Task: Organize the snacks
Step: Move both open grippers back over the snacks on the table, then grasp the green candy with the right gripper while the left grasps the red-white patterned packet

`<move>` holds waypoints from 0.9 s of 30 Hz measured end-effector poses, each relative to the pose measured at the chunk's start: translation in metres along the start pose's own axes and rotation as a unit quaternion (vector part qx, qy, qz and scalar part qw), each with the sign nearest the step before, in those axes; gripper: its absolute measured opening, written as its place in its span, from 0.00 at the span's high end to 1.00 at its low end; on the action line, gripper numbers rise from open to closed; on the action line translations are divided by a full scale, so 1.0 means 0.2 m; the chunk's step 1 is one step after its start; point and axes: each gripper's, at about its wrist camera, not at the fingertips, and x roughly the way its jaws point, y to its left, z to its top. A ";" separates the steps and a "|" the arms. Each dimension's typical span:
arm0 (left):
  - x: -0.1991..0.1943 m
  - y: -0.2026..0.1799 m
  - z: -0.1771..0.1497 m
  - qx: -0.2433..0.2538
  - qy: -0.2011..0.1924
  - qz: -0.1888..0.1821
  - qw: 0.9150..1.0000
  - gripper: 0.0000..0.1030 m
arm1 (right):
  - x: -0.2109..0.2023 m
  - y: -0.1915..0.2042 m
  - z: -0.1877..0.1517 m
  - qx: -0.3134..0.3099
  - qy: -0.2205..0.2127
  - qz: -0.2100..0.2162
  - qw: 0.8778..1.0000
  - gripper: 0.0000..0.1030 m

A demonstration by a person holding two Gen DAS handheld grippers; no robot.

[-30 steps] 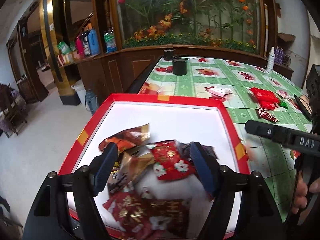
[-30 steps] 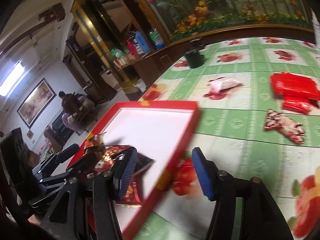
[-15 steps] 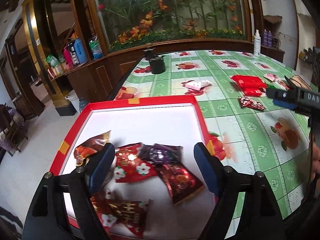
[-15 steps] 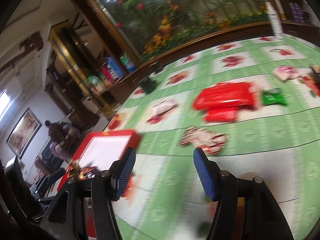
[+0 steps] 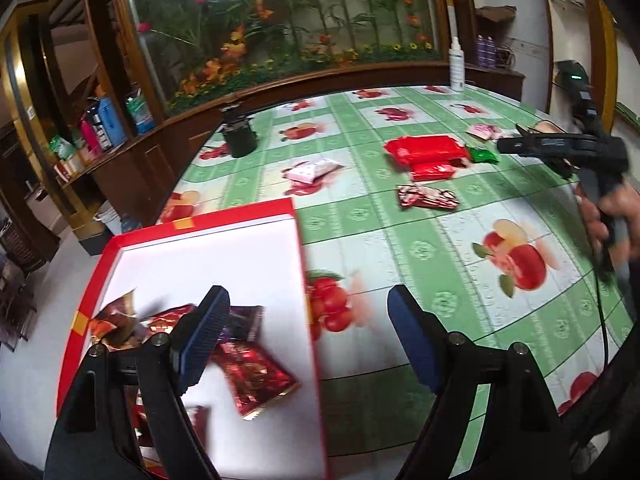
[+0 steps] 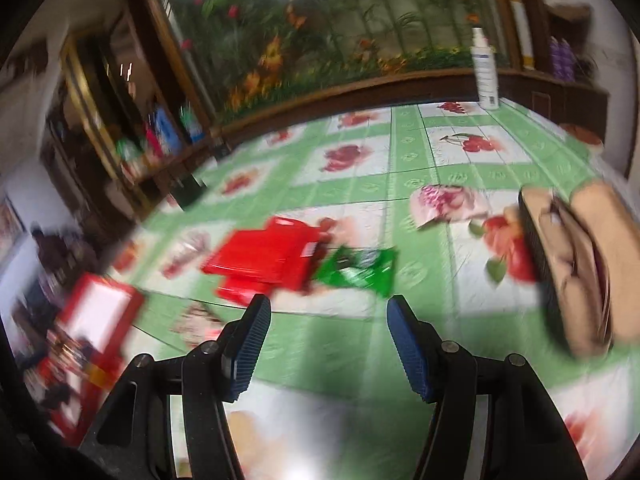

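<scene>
Your left gripper point(image 5: 308, 332) hangs with its blue pads spread wide and nothing between them, straddling the right-hand rim of the red tray point(image 5: 302, 248): the left pad sits over the tray's white floor, the right pad over the green fruit-print tablecloth point(image 5: 420, 248). The tray reaches from about 11 o'clock down to 7 o'clock in your left view, and its contents are bunched in the near left corner: a dark red foil packet point(image 5: 256, 376) at roughly 7 o'clock, a purple-dark packet point(image 5: 246, 322) just behind your left pad, and a brown-orange packet point(image 5: 114, 316) against the left wall, with more red wrappers partly hidden under the gripper frame. The far half of the tray floor is bare white. Loose snacks lie on the cloth well apart from the tray: a red-and-white wrapped snack point(image 5: 426, 197) at 1 o'clock, a flat red pack point(image 5: 426, 150) beyond it with a smaller red pack point(image 5: 436, 171) touching its near edge, a green packet point(image 5: 484, 155) just to their right, and a pink-white packet point(image 5: 312, 170) at 12 o'clock. Your right gripper point(image 6: 326, 340) is also spread wide and empty, above the cloth, with the green packet at 12 o'clock just beyond its pads; that view is heavily blurred. A tan pouch-like object point(image 6: 580, 264) sits at 3 o'clock there.
</scene>
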 end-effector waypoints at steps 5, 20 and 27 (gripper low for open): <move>0.01 -0.04 0.02 -0.009 0.016 -0.014 1.000 0.21 | 0.26 0.01 0.06 -0.129 0.065 -0.055 0.988 0.38; 0.22 -0.25 0.29 -0.060 0.069 -0.075 0.993 0.21 | 0.34 0.01 0.11 -0.148 0.089 -0.047 0.984 0.64; 0.37 -0.33 0.41 -0.107 0.090 -0.072 0.988 0.21 | 0.33 0.03 0.12 -0.105 0.112 -0.062 0.986 0.65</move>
